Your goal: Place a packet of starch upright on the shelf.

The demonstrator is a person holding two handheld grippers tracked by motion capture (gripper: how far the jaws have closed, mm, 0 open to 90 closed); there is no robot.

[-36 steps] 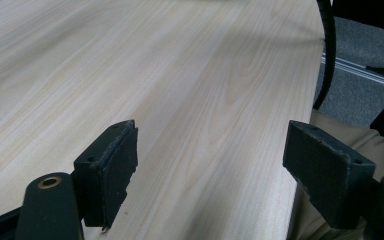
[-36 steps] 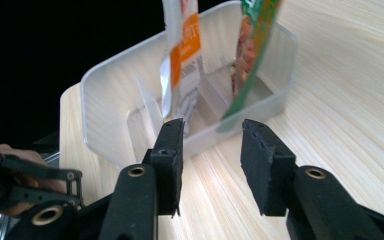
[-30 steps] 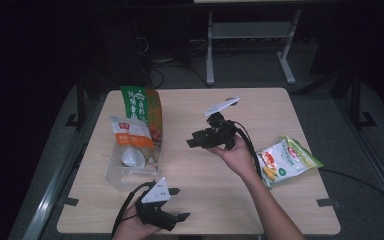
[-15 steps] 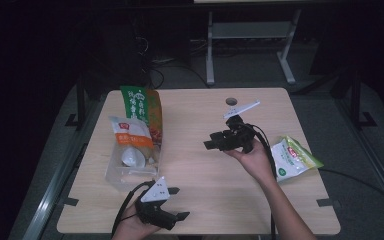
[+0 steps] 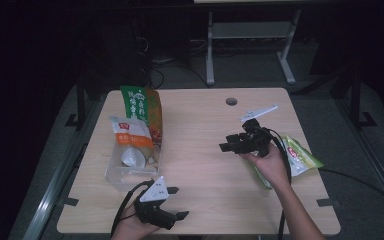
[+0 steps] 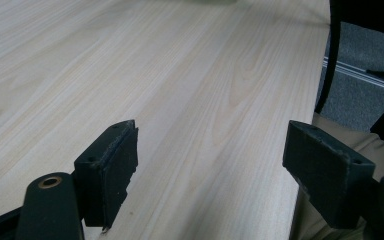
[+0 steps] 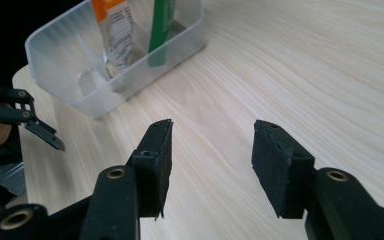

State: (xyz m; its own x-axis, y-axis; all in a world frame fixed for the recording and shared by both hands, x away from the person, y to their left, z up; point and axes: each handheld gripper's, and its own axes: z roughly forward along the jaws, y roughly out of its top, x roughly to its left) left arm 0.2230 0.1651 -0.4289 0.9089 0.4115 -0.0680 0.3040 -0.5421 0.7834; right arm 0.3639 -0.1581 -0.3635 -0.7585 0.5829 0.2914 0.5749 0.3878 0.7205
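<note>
Clear bin (image 5: 130, 167) near table's (image 5: 205, 130) left edge, orange packet (image 5: 130, 137) and green packet (image 5: 142, 107) standing in it. Left gripper (image 5: 172, 216) at near edge, jaws wide, empty. Right gripper (image 5: 230, 146) right of centre, jaws wide, empty. Green snack bag (image 5: 300, 157) by right edge, just beside right hand (image 5: 270, 165).

Packets in tub (image 5: 125, 175) at table's (image 5: 205, 120) left, snack bag (image 5: 300, 157) right, grippers between

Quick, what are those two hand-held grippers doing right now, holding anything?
Left hand-held gripper: open, holding nothing, above the table.
Right hand-held gripper: open, holding nothing.
</note>
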